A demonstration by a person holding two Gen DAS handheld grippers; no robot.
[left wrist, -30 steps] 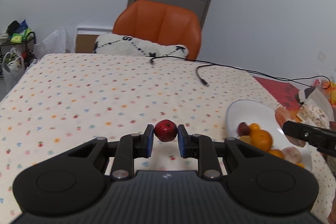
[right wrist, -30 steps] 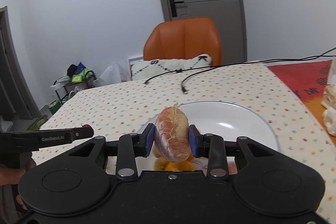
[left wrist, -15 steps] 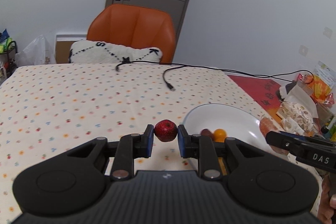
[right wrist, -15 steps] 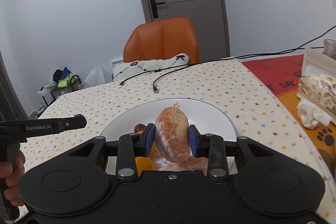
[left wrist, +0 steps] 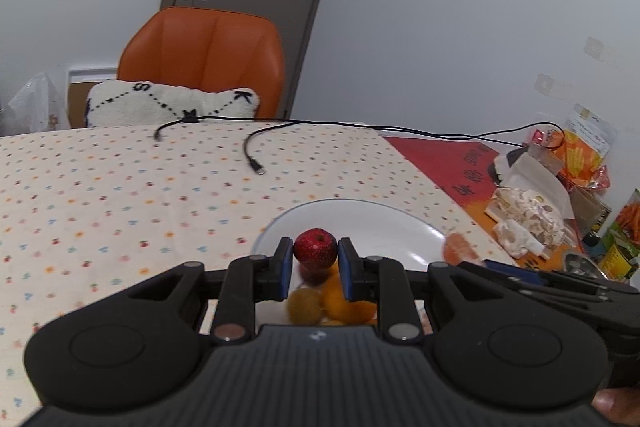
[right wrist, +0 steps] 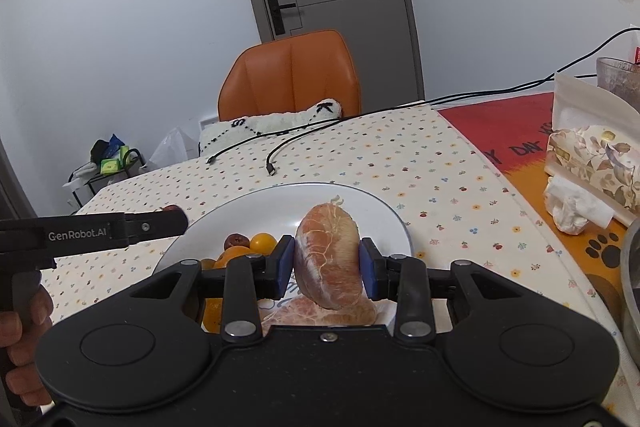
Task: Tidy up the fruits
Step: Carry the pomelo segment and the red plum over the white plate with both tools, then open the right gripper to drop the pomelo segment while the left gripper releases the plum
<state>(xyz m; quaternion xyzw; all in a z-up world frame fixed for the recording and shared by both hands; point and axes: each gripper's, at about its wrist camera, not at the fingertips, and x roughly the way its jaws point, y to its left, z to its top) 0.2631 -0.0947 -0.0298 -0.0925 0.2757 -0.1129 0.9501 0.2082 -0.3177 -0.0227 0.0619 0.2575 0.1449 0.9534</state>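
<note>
Glossy white plate [right wrist: 384,211]; matt dotted cloth tablecloth [left wrist: 100,187]; smooth orange leather-look chair [left wrist: 208,55]; fluffy cushion [left wrist: 168,103].

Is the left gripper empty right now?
No, the left gripper is shut on a small red fruit, held above the white plate.

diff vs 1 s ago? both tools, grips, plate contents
The left tool swung right with its small red fruit, from over the dotted cloth to over the white plate. The right tool eased forward over the plate, its peeled citrus segment still clamped. Nothing was released; the fruit on the plate looks unchanged.
</note>
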